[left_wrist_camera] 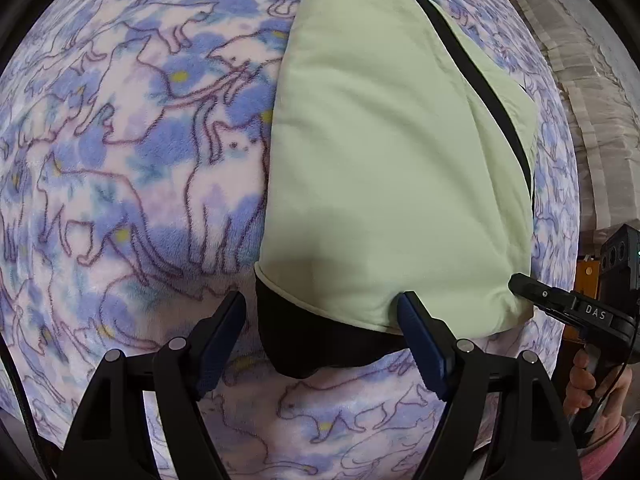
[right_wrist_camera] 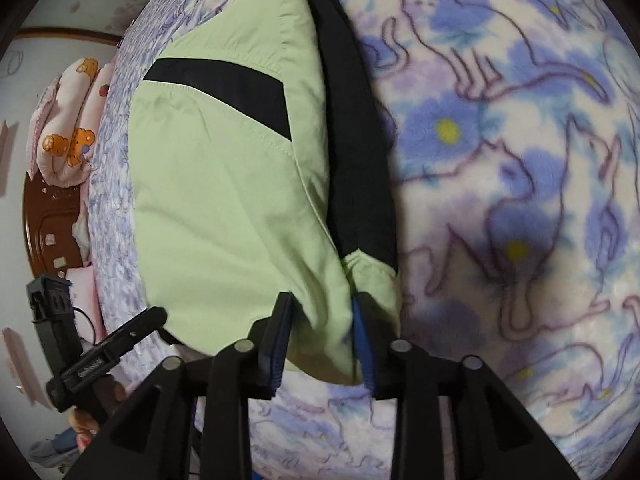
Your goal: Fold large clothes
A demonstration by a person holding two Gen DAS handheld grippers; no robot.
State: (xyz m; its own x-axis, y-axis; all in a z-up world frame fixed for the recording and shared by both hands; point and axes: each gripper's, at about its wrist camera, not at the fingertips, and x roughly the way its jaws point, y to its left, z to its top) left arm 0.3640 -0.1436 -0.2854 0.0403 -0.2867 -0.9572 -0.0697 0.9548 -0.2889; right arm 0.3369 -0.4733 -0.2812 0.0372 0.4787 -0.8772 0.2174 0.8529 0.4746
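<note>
The pale green jacket point(left_wrist_camera: 384, 152) with black trim lies folded into a compact bundle on a bed covered by a blue and lilac cat-print blanket point(left_wrist_camera: 120, 160). Both tongs point steeply down at its near edge. The left tongs point(left_wrist_camera: 322, 340) stand wide open, straddling the near black hem without pressing it. The right tongs point(right_wrist_camera: 322, 344) sit narrowly parted with a green corner fold between their pads, which look to be pinching it.
</note>
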